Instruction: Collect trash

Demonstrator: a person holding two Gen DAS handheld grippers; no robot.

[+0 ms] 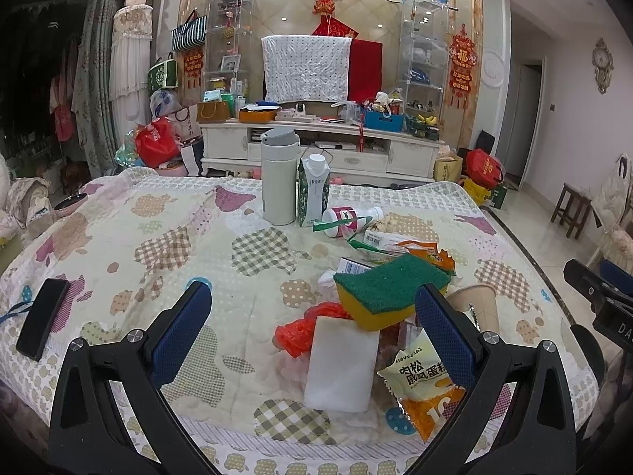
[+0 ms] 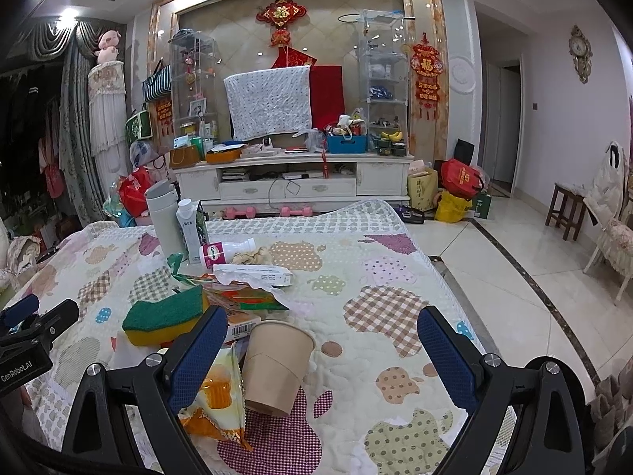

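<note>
Hovering: left claw (image 1: 312, 332) spread wide, empty, above the litter.
Right claw (image 2: 322, 350): spread, empty, paper cup (image 2: 275, 368) between its fingers.
Trash: heaped mid-surface (image 1: 118, 237), so reachable by both.

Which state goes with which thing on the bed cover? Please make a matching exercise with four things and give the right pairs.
Things:
1. paper cup
2. flask
3. sponge
4. phone

States:
A. stands upright beside the milk carton
B. lies flat and alone, far left of the trash pile
C. lies on its side, open end facing away from the camera
D. rests tilted on top of the pile, green side up

Pairs: 1-C, 2-A, 3-D, 4-B
</note>
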